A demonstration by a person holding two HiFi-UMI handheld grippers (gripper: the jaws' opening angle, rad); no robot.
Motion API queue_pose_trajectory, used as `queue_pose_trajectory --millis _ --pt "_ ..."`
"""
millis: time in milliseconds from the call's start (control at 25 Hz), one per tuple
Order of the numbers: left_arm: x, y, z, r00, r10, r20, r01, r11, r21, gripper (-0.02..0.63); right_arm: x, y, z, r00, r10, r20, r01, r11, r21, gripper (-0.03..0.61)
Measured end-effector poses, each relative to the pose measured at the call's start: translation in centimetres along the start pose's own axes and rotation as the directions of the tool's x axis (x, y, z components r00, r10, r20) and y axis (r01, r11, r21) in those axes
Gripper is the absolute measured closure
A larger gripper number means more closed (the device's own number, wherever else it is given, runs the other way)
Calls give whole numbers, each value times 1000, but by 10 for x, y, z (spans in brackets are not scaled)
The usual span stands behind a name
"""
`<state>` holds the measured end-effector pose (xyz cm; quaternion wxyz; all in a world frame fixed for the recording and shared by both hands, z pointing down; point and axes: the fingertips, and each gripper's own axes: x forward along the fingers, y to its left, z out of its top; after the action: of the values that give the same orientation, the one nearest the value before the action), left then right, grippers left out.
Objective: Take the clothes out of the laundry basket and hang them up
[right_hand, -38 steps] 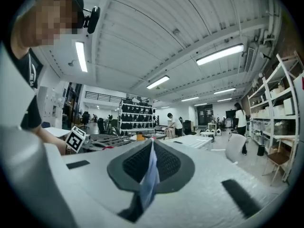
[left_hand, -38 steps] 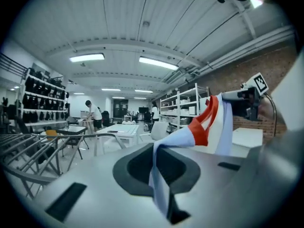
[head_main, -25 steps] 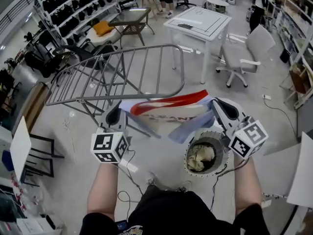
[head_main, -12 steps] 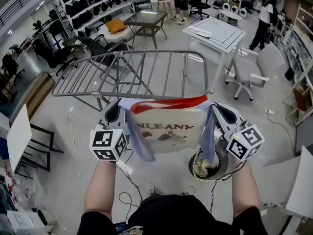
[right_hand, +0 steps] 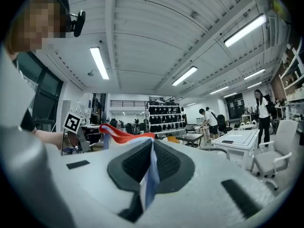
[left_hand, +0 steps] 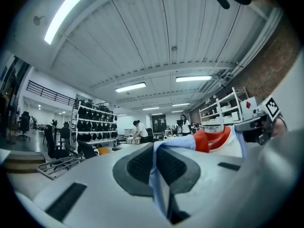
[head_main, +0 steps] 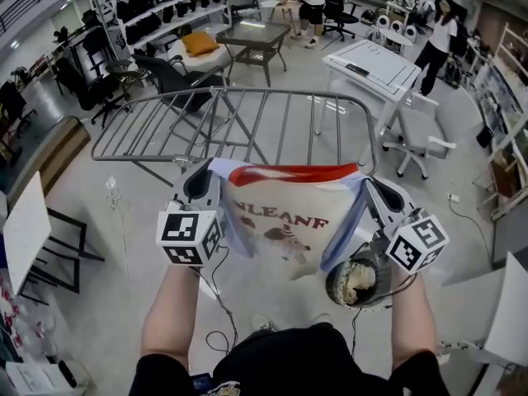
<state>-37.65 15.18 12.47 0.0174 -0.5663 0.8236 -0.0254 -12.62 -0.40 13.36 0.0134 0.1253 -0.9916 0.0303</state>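
Note:
I hold a cream T-shirt [head_main: 285, 221] with a red collar, pale blue sleeves and a printed front, stretched out between both grippers. My left gripper [head_main: 208, 174] is shut on its left shoulder and my right gripper [head_main: 364, 186] on its right shoulder. In the left gripper view the blue cloth [left_hand: 159, 170] is pinched between the pads of the left gripper [left_hand: 155, 161]; the right gripper view shows the same pinch in the right gripper [right_hand: 151, 164]. The grey wire drying rack [head_main: 247, 122] stands just beyond the shirt. A round laundry basket [head_main: 360, 280] with pale clothes sits on the floor under my right hand.
A white table [head_main: 371, 60] and a white office chair [head_main: 417, 130] stand beyond the rack on the right. A glass-topped table [head_main: 256, 35] and shelves of dark gear [head_main: 157, 11] are at the back. People stand far off. Cables [head_main: 219, 304] trail on the floor by my feet.
Both hands have carried the shirt toward the rack, which now sits closer. The shirt, bunched a second ago, now hangs spread with its print showing. The basket has slid back under my right hand.

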Motion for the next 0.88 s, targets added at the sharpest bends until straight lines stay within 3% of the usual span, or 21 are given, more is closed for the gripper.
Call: queue_pose_trajectory --millis 400,880 --pt "31 35 -20 999 42 -21 -41 999 18 603 60 -21 -10 999 13 31 -14 999 36 568" --pt "142 97 -23 976 202 -81 -197 978 65 603 210 -105 -10 986 157 54 -163 977 137 568"
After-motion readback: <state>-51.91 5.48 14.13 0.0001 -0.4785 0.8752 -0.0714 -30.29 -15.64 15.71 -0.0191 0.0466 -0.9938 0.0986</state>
